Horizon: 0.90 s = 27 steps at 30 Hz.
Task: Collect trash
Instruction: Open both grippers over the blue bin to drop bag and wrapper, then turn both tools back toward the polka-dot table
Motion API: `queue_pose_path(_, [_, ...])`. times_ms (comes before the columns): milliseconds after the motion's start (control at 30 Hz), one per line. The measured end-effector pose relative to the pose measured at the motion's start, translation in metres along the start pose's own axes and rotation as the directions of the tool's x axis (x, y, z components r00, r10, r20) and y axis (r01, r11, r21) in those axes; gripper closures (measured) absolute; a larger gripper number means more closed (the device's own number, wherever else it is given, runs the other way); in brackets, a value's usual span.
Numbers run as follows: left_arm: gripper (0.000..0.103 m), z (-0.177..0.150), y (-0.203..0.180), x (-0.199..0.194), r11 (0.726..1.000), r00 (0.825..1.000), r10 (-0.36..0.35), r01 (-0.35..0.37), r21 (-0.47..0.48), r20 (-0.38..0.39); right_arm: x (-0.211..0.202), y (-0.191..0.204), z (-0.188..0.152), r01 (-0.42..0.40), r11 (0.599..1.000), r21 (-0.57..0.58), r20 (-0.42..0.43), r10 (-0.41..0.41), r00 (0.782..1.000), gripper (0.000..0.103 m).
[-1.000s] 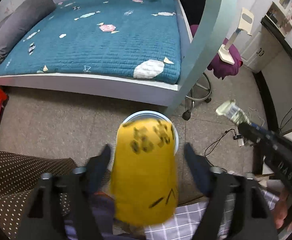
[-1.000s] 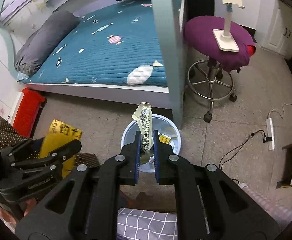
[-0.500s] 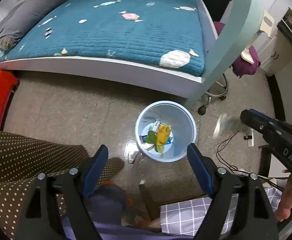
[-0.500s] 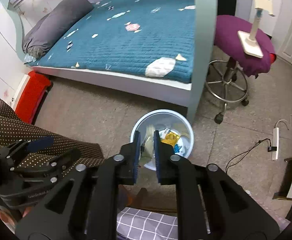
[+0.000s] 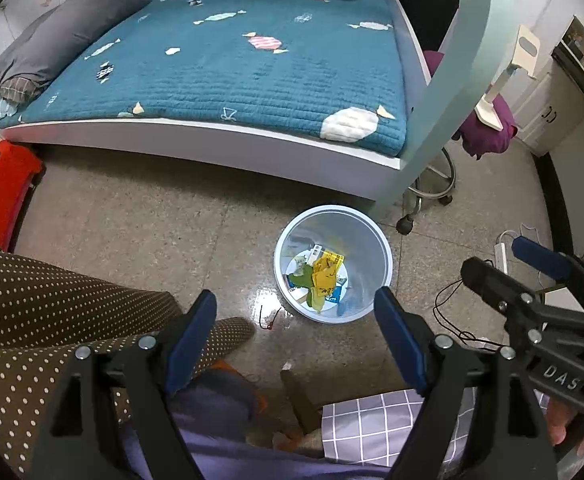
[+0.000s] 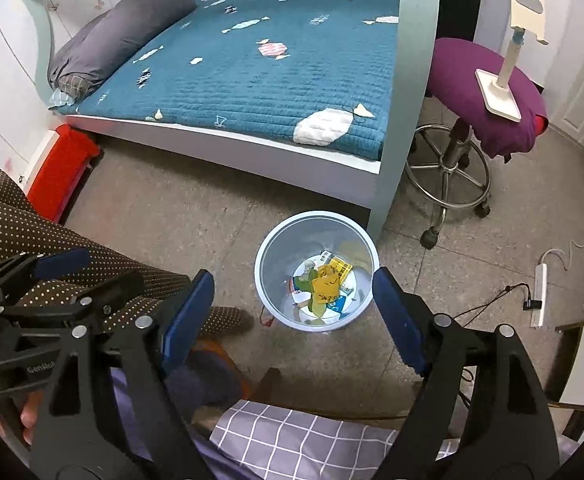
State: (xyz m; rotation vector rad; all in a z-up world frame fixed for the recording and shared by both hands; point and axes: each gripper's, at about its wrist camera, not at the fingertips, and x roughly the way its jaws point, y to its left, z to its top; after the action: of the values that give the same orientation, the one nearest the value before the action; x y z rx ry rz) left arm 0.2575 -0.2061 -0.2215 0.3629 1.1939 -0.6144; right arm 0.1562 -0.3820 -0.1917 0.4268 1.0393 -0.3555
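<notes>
the letters "das" show in white on the body of the right gripper (image 5: 532, 264) as seen from the left wrist, and "genro", cut off, on the left gripper (image 6: 88, 270) as seen from the right wrist; black printing on the yellow wrapper (image 6: 328, 280) is too small to read; the left gripper (image 5: 296, 340) stands wide, released, nothing between its blue pads (image 5: 190, 336); the right gripper (image 6: 292, 312) is opening its jaws, pads bare, gripping nothing; both hang over the pale blue waste bin (image 5: 376, 236) on the speckled floor (image 5: 152, 232), just beside the bedpost of the teal-quilted bed (image 5: 252, 72); the trash lies at the bottom of the bin, yellow wrapper (image 5: 326, 272) on top of green and white scraps; a second ago a large yellow packet filled the left gripper's view above the bin and the right gripper pinched a striped wrapper; both have since gone and the pads are empty; a purple-covered stool (image 6: 488, 92) carries a white stand (image 6: 504, 60).
</notes>
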Motion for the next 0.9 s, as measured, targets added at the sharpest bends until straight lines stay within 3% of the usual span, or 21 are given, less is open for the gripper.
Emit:
queue_pose_path(267, [0.024, -0.009, 0.007, -0.017, 1.0, 0.999, 0.007, -0.007, -0.017, 0.032, -0.015, 0.017, -0.006, -0.017, 0.999, -0.035, 0.022, 0.017, 1.0, 0.023])
queue_pose_path(467, [0.024, -0.018, 0.018, -0.043, 0.998, 0.995, 0.058, -0.055, -0.036, 0.084, -0.029, 0.038, -0.008, -0.042, 0.996, -0.075, 0.051, 0.046, 0.998, 0.023])
queue_pose_path(900, [0.024, -0.046, 0.054, -0.118, 0.977, 0.961, 0.196, -0.174, -0.122, 0.196, -0.07, 0.096, -0.014, -0.108, 0.975, -0.195, 0.128, 0.134, 0.983, 0.023])
